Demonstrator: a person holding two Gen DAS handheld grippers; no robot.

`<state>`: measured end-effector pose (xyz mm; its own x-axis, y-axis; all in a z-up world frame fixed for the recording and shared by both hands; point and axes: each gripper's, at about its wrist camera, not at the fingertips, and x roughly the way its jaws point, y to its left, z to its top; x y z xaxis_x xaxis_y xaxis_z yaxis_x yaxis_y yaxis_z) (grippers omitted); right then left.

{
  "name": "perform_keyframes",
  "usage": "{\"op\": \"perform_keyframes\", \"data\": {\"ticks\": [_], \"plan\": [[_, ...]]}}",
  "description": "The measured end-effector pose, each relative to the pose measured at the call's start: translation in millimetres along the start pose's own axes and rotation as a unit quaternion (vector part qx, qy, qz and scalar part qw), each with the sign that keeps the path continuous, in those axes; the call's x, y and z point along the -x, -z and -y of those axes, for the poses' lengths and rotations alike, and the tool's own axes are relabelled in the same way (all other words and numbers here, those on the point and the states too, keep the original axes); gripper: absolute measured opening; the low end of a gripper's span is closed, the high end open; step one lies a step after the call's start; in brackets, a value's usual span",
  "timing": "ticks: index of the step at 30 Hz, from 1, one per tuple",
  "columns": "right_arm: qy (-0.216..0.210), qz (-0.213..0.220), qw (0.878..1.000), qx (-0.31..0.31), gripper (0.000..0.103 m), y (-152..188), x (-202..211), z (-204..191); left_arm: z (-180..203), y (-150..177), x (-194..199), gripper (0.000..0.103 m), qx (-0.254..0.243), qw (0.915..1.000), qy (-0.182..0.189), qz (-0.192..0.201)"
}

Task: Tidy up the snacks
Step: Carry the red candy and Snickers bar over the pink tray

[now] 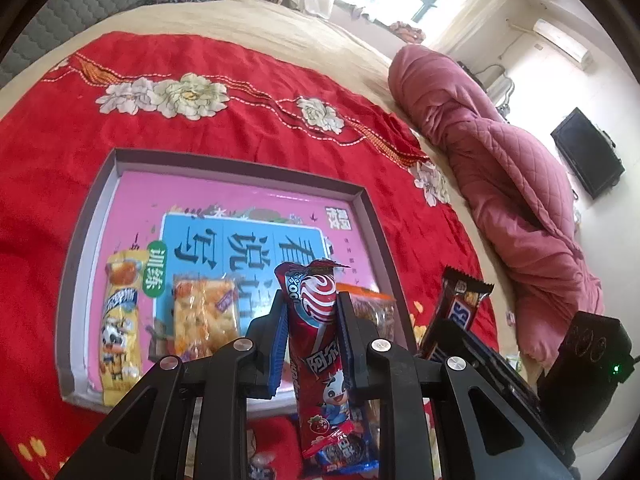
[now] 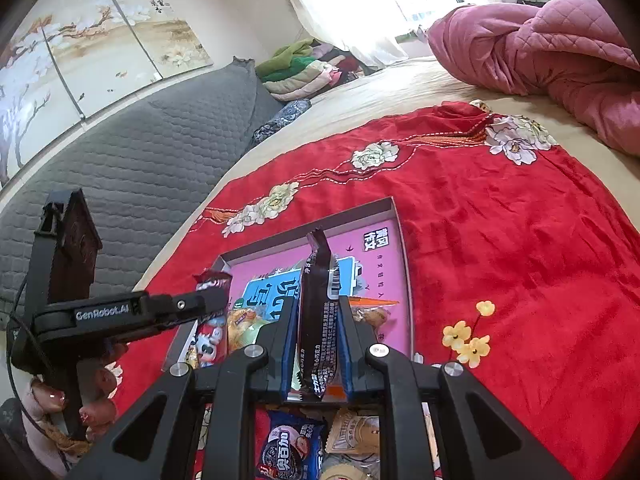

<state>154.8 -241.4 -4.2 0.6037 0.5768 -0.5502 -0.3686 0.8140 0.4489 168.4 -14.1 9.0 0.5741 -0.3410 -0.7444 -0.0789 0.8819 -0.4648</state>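
My left gripper point(image 1: 311, 312) is shut on a long red candy stick packet point(image 1: 316, 344), held upright above the near edge of a shallow pink-lined box point(image 1: 240, 200). My right gripper point(image 2: 318, 320) is shut on a dark brown Snickers bar point(image 2: 318, 304), also upright over the box point(image 2: 392, 248); the bar shows in the left wrist view point(image 1: 456, 312). In the box lie a yellow snack packet point(image 1: 120, 320), a clear packet of orange-yellow snacks point(image 1: 204, 312) and an orange-topped packet point(image 1: 372, 304). The left gripper shows at the left in the right wrist view point(image 2: 208, 300).
The box sits on a red flowered cloth point(image 1: 200, 92) on a bed. Loose snacks lie below the grippers: a blue packet point(image 2: 288, 452) and pale biscuit packets point(image 2: 356, 432). A pink quilt point(image 1: 500, 168) is heaped at the right. A grey padded headboard point(image 2: 140, 168) stands at the left.
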Motion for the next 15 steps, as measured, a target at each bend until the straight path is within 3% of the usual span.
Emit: {"op": "perform_keyframes", "data": {"ticks": [15], "plan": [[-0.019, -0.027, 0.999, 0.017, 0.019, 2, -24, -8, -17, -10, -24, 0.023, 0.016, 0.9993, -0.032, 0.009]]}}
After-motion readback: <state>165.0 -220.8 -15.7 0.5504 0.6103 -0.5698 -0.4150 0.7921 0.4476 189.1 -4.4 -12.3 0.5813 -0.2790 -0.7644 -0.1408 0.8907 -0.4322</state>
